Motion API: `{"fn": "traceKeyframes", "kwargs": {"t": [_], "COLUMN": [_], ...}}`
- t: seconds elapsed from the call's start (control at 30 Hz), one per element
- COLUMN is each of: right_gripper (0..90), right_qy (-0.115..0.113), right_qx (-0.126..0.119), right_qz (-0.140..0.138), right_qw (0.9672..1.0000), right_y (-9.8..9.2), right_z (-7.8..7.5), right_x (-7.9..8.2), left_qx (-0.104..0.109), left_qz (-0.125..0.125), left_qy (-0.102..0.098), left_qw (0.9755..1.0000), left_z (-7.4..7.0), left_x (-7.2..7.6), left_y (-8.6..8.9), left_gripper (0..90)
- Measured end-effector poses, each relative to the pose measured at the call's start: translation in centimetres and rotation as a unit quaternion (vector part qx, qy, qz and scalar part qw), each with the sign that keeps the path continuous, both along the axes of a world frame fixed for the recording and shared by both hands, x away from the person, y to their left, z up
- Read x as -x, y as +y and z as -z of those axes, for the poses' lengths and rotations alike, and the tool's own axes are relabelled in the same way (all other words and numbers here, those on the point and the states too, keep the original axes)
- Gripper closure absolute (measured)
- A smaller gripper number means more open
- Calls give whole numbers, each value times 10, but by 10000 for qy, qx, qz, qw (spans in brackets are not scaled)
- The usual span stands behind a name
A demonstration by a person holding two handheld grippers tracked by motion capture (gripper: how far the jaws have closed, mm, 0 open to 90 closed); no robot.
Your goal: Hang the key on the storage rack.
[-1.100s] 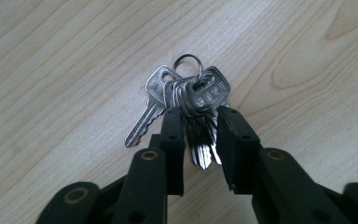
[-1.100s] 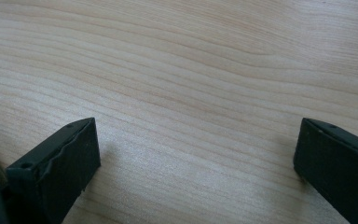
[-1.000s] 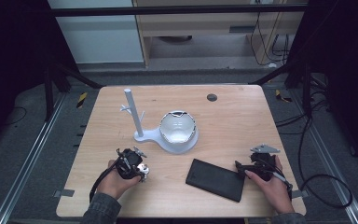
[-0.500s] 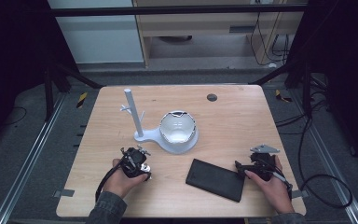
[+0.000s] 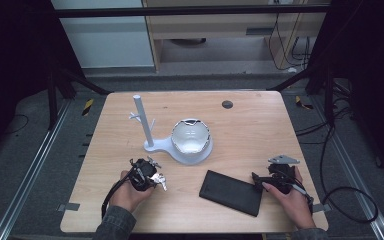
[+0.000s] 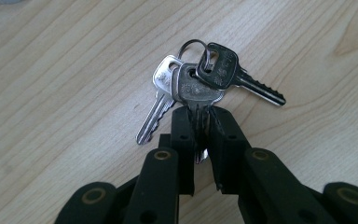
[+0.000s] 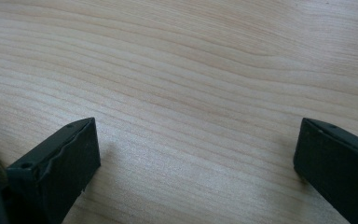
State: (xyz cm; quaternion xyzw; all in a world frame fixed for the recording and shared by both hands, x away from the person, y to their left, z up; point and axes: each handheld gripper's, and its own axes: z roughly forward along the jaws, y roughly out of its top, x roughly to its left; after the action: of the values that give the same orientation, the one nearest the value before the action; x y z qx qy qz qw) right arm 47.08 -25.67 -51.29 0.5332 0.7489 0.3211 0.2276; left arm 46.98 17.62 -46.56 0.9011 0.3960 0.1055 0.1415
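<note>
Got the keys pinched

My left gripper [image 6: 199, 122] just clenched onto the keys [image 6: 200, 84], near-left on the table [image 5: 260, 125]; my right gripper [image 7: 196, 154] sits wide open, near-right.

Three silver metal keys [image 6: 193, 86] on one thin wire ring [image 6: 193, 46] (two w/ plain bright heads, one w/ a darker stamped head). One white plastic stand w/ an upright post [image 5: 145, 125], approx three short pegs on it, too small to count for sure. One round white bowl-shaped dish [image 5: 191, 140] on the stand's base. One flat black rectangular case [image 5: 231, 192]. One small dark round disc [image 5: 227, 104] set in the one light wooden table [image 5: 260, 130]. Two black hand-held grippers: left gripper [image 6: 200, 126], right gripper [image 7: 196, 154].
</note>
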Motion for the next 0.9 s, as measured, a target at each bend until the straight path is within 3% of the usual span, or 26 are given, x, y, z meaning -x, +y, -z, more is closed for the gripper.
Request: {"fn": "traceKeyframes", "kwargs": {"t": [0.13,0.17,0.27,0.43,0.5,0.67,0.73,0.9], "right_gripper": [6,7,6,6,6,6,6,6], "right_qy": [0,-2,-2,-10,-16,-20,-17,-11], "right_qx": [0,0,2,16,18,36,32,20], "right_qz": [-5,-7,-6,-9,-17,-26,-25,-31], "right_qw": [10000,10000,10000,10000,10000,10000,10000,10000], "right_y": [0,0,0,0,0,0,0,0], "right_z": [0,0,0,0,0,0,0,0], "right_x": [0,0,0,0,0,-1,0,-1], "left_qx": [-78,21,-192,-161,-65,-67,45,3], "left_qz": [59,95,210,236,232,273,245,210], "left_qy": [0,1,61,64,-32,-268,-349,-479], "left_qw": [10000,10000,9996,9996,9997,9992,9991,9986], "left_z": [-7,-10,-15,-20,-32,-69,-83,-116], "left_x": [2,2,2,2,2,2,1,-3], "left_y": [4,7,10,15,18,26,31,43], "left_gripper": [811,900,900,900,900,900,900,900]}}
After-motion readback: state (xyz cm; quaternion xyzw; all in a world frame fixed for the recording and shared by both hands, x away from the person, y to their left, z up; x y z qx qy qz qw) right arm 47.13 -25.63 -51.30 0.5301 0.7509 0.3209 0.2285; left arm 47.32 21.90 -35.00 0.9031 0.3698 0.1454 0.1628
